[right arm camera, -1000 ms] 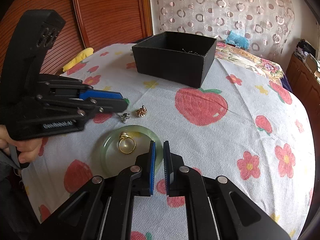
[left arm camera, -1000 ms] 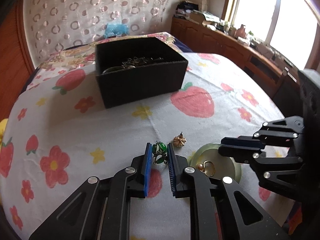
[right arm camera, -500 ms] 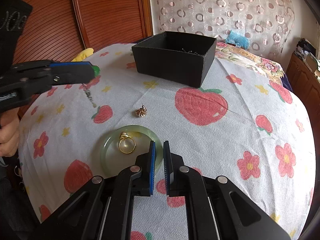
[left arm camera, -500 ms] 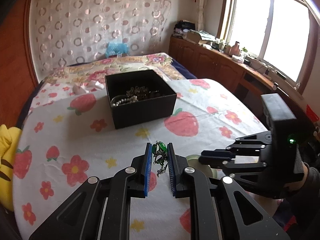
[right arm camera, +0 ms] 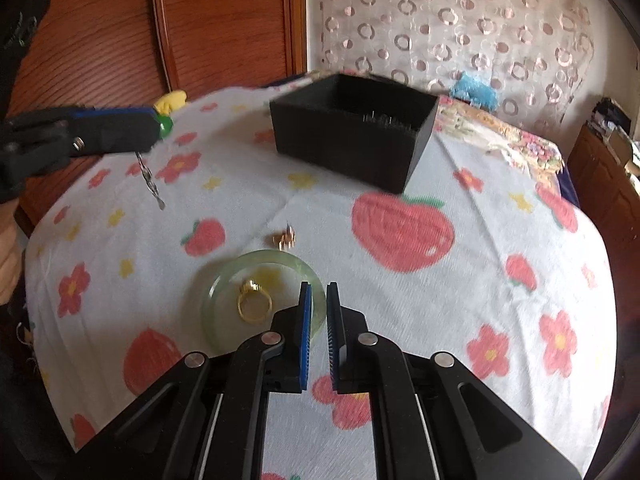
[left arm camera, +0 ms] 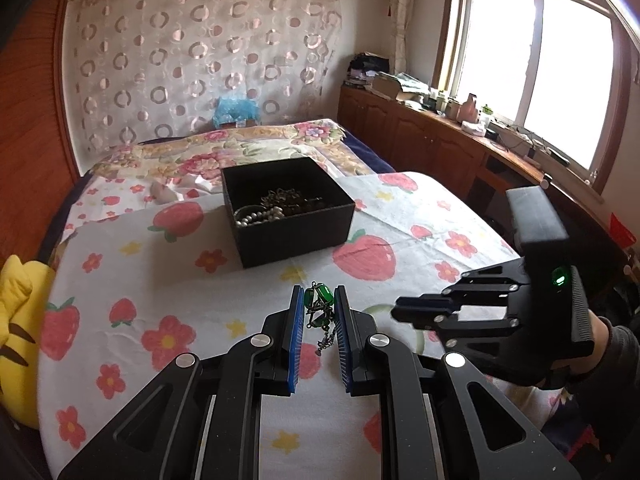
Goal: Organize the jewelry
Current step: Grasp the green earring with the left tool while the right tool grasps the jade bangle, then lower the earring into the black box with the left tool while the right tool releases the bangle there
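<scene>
My left gripper (left arm camera: 318,300) is shut on a green-stone earring (left arm camera: 320,308) and holds it in the air, its small chain hanging down; it also shows in the right wrist view (right arm camera: 162,126) at the left. The black jewelry box (left arm camera: 288,210) stands open ahead with pearls and chains inside; it also shows in the right wrist view (right arm camera: 352,136). My right gripper (right arm camera: 317,308) is shut and empty, low over the near edge of a pale green dish (right arm camera: 262,300) that holds a gold ring (right arm camera: 254,304). A gold flower earring (right arm camera: 285,239) lies on the cloth beyond the dish.
The strawberry-and-flower cloth (right arm camera: 460,280) covers the bed surface. A yellow plush toy (left arm camera: 16,320) lies at the left edge. A wooden headboard (right arm camera: 224,20) stands behind. Wooden cabinets (left arm camera: 432,140) run under the window at right.
My left gripper has lifted the green earring up off the cloth and away from the dish. The right gripper has moved a little up and forward over the dish.
</scene>
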Demonstrator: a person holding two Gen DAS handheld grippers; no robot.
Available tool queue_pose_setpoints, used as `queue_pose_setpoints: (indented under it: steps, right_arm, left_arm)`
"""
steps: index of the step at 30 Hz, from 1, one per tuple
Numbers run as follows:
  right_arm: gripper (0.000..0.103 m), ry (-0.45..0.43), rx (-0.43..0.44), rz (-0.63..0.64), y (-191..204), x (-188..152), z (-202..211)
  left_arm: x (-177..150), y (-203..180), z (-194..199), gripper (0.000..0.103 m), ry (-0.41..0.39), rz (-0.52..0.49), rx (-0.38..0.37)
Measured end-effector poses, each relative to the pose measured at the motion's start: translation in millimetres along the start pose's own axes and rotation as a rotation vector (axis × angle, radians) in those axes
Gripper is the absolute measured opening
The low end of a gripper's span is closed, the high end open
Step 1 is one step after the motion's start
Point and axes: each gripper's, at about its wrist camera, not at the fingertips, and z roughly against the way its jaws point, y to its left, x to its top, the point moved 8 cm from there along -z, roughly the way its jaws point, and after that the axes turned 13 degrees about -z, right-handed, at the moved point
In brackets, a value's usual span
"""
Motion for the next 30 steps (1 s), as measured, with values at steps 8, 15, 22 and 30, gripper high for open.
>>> queue_pose_setpoints:
  steps: [8,15,22,30]
  right_arm:
    - [0.008,-0.082,-0.004,0.032,6.7,39.6,24.8]
    - [0.008,-0.124,-0.039,0.045,1.3,75.3,25.1]
    - [0.008,-0.161,-0.060,-0.010,-20.6,115.2,8.2]
    - [0.008,-0.195,-0.079,-0.120,-44.1,148.2,-12.8]
  left_arm:
    - [7.9,15.5,1.9,0.014,-0.010,0.005,0.028]
    - [16.6,27.6,-4.4,0.014,-0.018,0.010,0.039]
    - [28.9,38.8,-13.7,0.014,-0.025,0.000,0.052]
    - [43.5,47.3,-28.1,0.014,-0.022,-0.015,0.063]
